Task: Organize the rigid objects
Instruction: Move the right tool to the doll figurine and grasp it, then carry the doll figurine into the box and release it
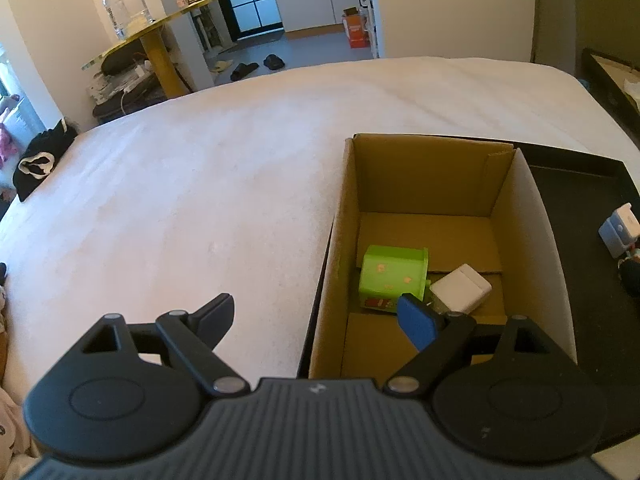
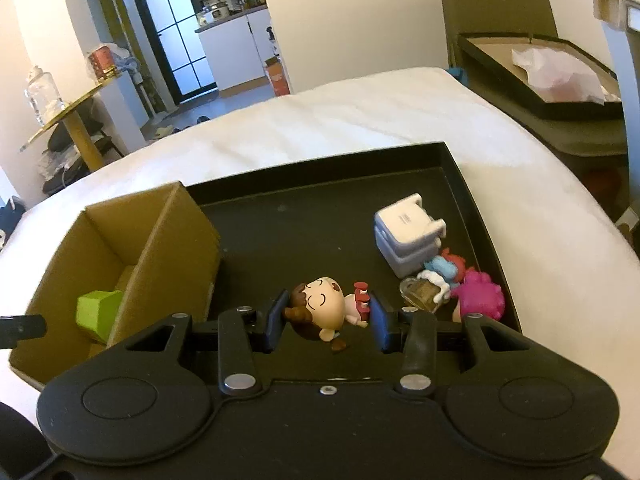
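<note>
Figurine (image 2: 322,310) sits between the right tongs (image 2: 326,320), big-headed cartoon doll lying on its side, head toward the left pad, red-and-pink feet toward the right pad. Long axis runs pad to pad, so the grip is end-on. Pads are close on both ends; whether they actually press it I can't tell, no clear gap on the head side, a sliver by the feet. It lies low over the black tray (image 2: 320,216), lifted or resting unclear.

Cardboard box (image 2: 176,240) is just left of the right tongs, touching the tray's left part; green block (image 2: 98,312) already inside. Next move is likely a short carry left over the box wall.

Left tongs (image 1: 320,322) spread wide, empty, straddling the box's near-left wall, right pad above the green block (image 1: 394,278) and white adapter (image 1: 460,288).

Remaining on the tray, right of the figurine: white-grey cube toy (image 2: 406,236), glass mug toy (image 2: 424,294), pink figure (image 2: 478,290).
</note>
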The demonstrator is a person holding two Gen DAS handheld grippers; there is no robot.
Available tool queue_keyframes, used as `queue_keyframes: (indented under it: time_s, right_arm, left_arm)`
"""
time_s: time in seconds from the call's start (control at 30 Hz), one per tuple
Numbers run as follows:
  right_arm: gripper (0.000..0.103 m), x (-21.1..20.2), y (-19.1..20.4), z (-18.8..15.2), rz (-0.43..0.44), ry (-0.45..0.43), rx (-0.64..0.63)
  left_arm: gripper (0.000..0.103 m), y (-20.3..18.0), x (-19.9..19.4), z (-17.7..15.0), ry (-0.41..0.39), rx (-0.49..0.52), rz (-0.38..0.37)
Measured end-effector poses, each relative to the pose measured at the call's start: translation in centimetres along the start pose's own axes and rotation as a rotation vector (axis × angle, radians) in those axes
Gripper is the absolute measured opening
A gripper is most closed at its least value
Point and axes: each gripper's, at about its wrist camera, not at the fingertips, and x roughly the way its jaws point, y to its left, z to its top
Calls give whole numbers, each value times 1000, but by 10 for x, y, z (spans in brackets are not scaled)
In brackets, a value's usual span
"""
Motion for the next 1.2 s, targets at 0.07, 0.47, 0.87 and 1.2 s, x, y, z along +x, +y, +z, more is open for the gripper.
queue_keyframes:
  time_s: [0.07,0.47,0.87,1.2]
  right_arm:
    - [42,-4,4,2,2,-5,-14]
    - [42,-22,30,11,-13,-38,-98]
    - [42,-33,64,20,-11,-68,-213]
    - [42,-35,89,29,-18,-84,-308]
  left_arm:
    - [88,0,-1,-1,-1,2,-12]
    - [87,9,-1,-3,-7,-27,-36]
    - [83,15,1,-6,-13,-53,-73]
    - [63,19,8,-8,4,-88,-91]
